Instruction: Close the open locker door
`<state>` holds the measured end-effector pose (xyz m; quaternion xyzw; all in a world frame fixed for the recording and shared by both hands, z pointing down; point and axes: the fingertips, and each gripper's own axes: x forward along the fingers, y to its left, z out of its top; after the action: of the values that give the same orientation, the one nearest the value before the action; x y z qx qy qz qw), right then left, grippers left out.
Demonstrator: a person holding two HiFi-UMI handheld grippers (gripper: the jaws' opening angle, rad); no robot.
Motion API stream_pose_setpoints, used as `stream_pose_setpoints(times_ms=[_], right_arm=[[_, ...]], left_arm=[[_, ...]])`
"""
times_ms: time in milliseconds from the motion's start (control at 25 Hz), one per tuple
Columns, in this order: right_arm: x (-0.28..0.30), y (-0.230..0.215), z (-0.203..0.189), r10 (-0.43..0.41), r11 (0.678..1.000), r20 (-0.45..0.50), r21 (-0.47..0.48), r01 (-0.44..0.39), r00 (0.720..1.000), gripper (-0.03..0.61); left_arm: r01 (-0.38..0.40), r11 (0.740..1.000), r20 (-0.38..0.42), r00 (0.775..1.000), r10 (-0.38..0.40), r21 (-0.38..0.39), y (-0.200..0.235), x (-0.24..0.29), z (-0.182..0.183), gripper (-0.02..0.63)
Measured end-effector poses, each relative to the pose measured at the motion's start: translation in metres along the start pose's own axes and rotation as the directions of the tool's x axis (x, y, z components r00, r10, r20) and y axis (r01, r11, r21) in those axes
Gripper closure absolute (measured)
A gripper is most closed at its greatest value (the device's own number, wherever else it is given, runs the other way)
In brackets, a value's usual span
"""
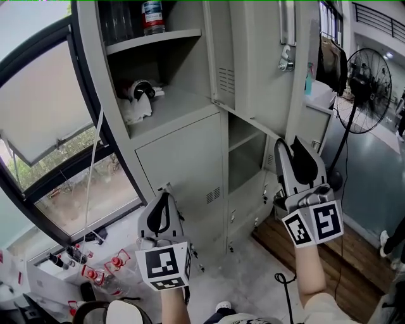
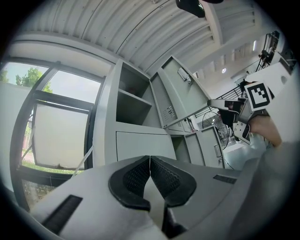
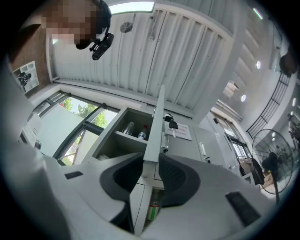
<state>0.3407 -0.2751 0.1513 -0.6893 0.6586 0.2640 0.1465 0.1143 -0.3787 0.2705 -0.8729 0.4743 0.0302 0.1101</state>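
Right gripper clamped on the free edge of the locker door, which stands swung out from the locker; left gripper closed, empty, low before the locker. Door probably stiff, light sheet metal: hold this edge.

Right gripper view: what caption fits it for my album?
The right tool pinches the edge of the open grey metal locker door.

Door stands out from lockers, blocking passage along them. Bottle and clutter crowd the shelves (little reach inside). Fan stands right. Open floor lies between it and lockers.
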Motion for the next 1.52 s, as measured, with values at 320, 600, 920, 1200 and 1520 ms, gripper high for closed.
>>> stream_pose_setpoints(times_ms=[320, 600, 920, 1200, 1520], right_arm=[[0.0, 0.036, 0.007, 0.086, 0.996, 0.026, -0.03, -0.085, 0.996, 0.477], [0.004, 0.074, 0.01, 0.161, 0.987, 0.042, -0.036, -0.16, 0.986, 0.474], [0.016, 0.114, 0.01, 0.203, 0.977, 0.032, -0.071, -0.201, 0.979, 0.468], [0.025, 0.139, 0.007, 0.229, 0.972, 0.04, -0.07, -0.226, 0.973, 0.465], [0.042, 0.171, 0.001, 0.27, 0.962, 0.041, -0.064, -0.267, 0.962, 0.466]], left_arm=[[-0.053, 0.999, -0.015, 0.998, 0.053, 0.006, 0.013, -0.023, -0.002, 0.606], [-0.13, 0.991, -0.03, 0.991, 0.13, 0.012, 0.036, -0.048, -0.005, 0.606], [-0.208, 0.978, -0.039, 0.977, 0.208, 0.017, 0.063, -0.074, -0.007, 0.606], [-0.253, 0.967, -0.053, 0.966, 0.254, 0.027, 0.082, -0.089, -0.01, 0.606], [-0.299, 0.954, -0.048, 0.953, 0.301, 0.035, 0.109, -0.101, -0.012, 0.606]])
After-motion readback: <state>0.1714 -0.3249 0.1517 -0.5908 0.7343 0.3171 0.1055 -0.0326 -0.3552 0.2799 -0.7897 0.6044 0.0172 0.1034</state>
